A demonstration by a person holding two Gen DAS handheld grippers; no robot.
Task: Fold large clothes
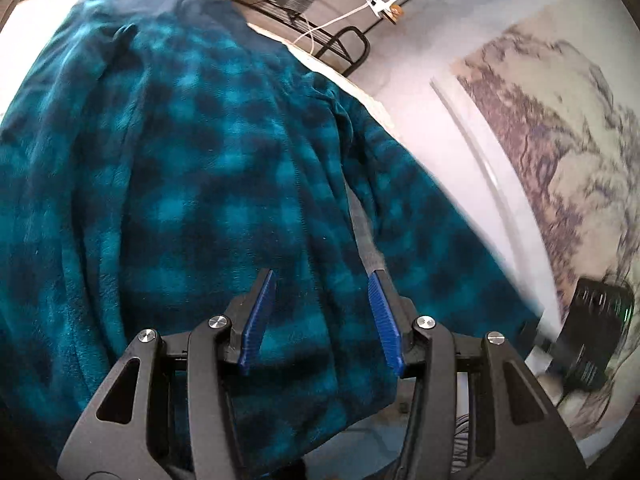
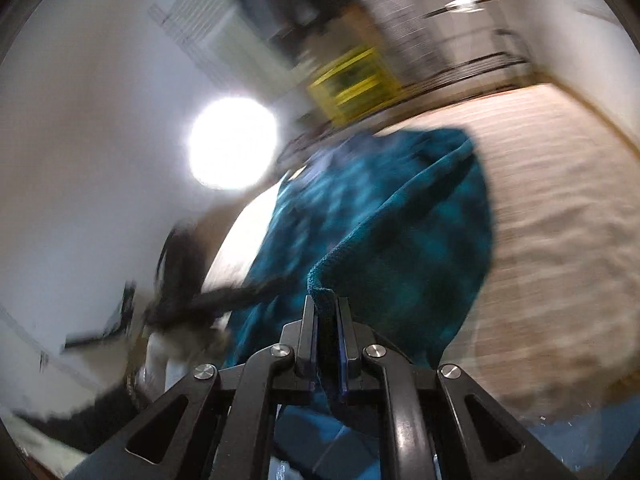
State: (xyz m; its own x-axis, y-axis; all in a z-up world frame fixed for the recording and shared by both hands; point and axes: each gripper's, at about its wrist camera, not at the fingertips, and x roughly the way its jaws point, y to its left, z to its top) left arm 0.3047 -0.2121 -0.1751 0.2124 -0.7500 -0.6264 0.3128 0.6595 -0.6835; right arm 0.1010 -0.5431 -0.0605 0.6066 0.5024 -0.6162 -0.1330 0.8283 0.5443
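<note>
While pinched at one hem edge in the right gripper (image 2: pixel 325 304), jaws clenched on the fleece, the teal plaid garment (image 1: pixel 208 168) stretches away ahead over the pale bed surface (image 2: pixel 552 184). Left gripper (image 1: pixel 322 284) (jaws spread, holding nothing) poised directly above the cloth's near end. Long axis straight forward from both tools; a free edge likely closest to the left.
</note>
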